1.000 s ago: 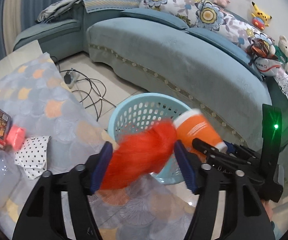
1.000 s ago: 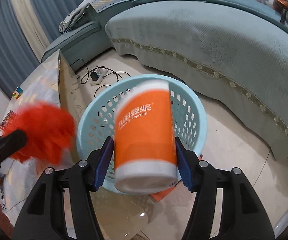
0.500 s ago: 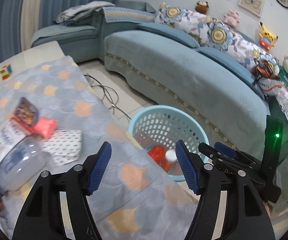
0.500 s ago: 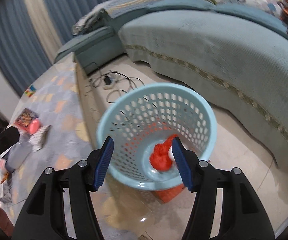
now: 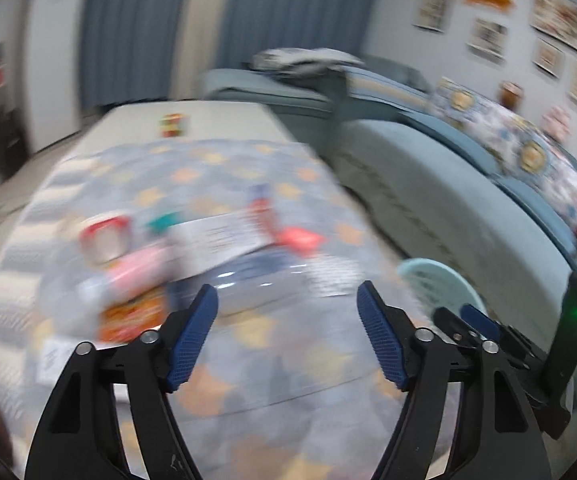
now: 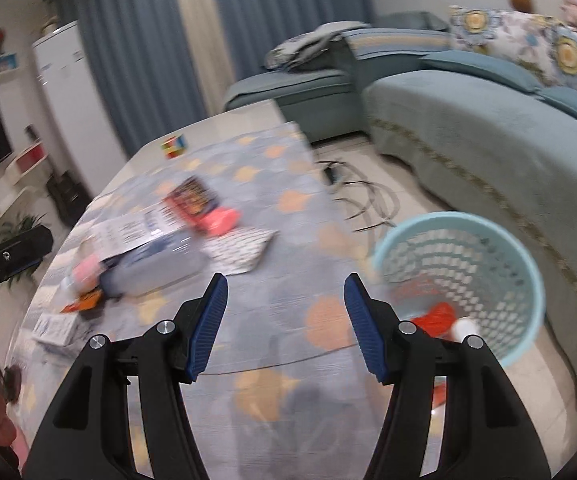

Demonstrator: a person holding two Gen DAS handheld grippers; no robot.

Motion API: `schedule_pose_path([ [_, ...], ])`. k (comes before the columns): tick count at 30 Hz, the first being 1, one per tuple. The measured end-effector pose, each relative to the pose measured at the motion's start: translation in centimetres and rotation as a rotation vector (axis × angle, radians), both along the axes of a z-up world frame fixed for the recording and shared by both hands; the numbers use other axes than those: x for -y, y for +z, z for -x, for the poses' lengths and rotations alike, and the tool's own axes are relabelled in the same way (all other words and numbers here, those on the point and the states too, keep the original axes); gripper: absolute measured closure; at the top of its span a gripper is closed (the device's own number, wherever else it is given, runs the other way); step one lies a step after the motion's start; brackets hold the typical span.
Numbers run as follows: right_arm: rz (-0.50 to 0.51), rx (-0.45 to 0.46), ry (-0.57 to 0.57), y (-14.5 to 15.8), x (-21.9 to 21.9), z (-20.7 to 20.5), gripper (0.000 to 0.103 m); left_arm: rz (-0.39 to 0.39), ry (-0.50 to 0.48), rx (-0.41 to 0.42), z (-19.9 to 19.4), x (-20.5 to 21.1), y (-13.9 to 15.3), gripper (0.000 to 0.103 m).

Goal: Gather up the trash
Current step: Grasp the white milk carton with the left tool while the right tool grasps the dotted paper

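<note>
Both views are blurred by motion. My left gripper (image 5: 286,304) is open and empty above the patterned tablecloth (image 5: 248,344). My right gripper (image 6: 285,292) is open and empty, also over the cloth (image 6: 280,344). The light blue perforated bin (image 6: 488,240) stands on the floor right of the table and holds the red fluffy item (image 6: 436,316) and a white-ended cup (image 6: 464,326); its rim shows in the left wrist view (image 5: 440,280). Trash lies on the table: a clear plastic bottle (image 6: 152,268), a pink packet (image 6: 220,220), a dotted wrapper (image 6: 244,248), a red snack packet (image 6: 192,196).
A teal sofa (image 6: 488,120) runs along the right with flowered cushions. Cables (image 6: 364,200) lie on the floor between table and sofa. A Rubik's cube (image 6: 174,146) sits at the table's far end. My right gripper's body (image 5: 528,344) is at the left wrist view's right edge.
Both grippers let go of the red fluffy item and the orange cup, which now lie in the bin. Both have swung left from over the bin to over the table.
</note>
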State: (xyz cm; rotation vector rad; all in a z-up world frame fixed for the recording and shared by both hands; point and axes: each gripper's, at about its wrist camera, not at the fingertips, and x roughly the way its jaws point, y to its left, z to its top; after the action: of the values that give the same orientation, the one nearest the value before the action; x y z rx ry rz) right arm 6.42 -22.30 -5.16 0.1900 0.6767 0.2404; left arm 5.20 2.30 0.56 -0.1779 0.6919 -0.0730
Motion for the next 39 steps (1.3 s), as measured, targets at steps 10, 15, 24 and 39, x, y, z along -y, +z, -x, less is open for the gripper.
schedule_pose_path([
  [10,0.081,-0.041,0.104,-4.0,-5.6,-0.2,0.046,0.213,0.428,-0.16,3.3,-13.8,-4.4,0.029],
  [15,0.081,-0.058,0.104,-4.9,-5.8,-0.7,0.046,0.344,0.506,-0.238,2.5,-16.9,-7.6,0.029],
  [24,0.119,-0.052,0.123,-4.6,-6.2,-1.0,0.046,0.311,0.579,-0.283,-1.4,-18.5,-9.4,0.025],
  [39,0.193,-0.139,0.142,-4.1,-6.2,-10.8,0.035,-0.089,0.199,-0.284,-3.7,-14.9,-9.3,0.04],
])
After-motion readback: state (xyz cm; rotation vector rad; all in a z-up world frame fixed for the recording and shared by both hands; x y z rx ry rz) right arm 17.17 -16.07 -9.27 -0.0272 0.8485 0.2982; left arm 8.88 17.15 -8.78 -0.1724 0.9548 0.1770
